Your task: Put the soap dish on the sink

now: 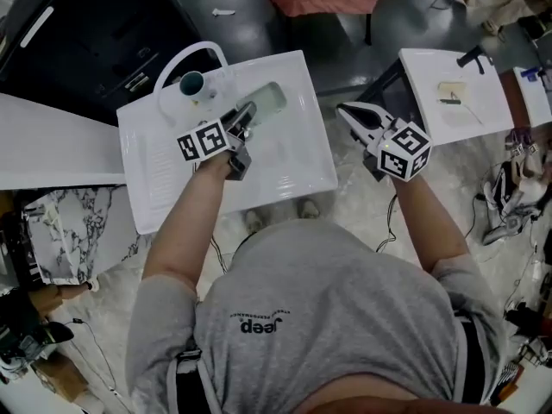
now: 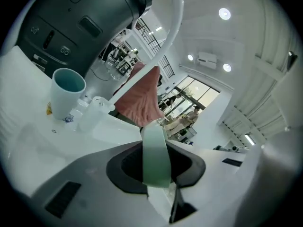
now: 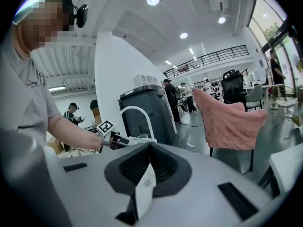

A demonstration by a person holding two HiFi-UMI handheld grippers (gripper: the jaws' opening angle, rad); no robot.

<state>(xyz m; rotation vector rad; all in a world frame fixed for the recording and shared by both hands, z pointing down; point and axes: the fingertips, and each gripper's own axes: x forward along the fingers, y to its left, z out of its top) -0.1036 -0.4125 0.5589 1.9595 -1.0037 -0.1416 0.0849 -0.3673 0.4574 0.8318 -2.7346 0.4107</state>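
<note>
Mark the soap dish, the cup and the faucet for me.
soap dish point(image 1: 270, 101): head view, middle of its pale green tray.
cup point(image 2: 65, 99): left gripper view, its white outer wall.
faucet point(image 2: 171, 25): left gripper view, the bend of its white arched tube.

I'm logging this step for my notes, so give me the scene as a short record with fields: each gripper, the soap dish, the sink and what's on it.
left gripper: jaws shut on the soap dish, over the sink
right gripper: jaws together, nothing between them, off the sink's right edge
soap dish: pale green, held edge-on in the jaws, not yet released
sink: white, with an arched white faucet at the back
cup: white, teal inside, upright by the faucet base
</note>
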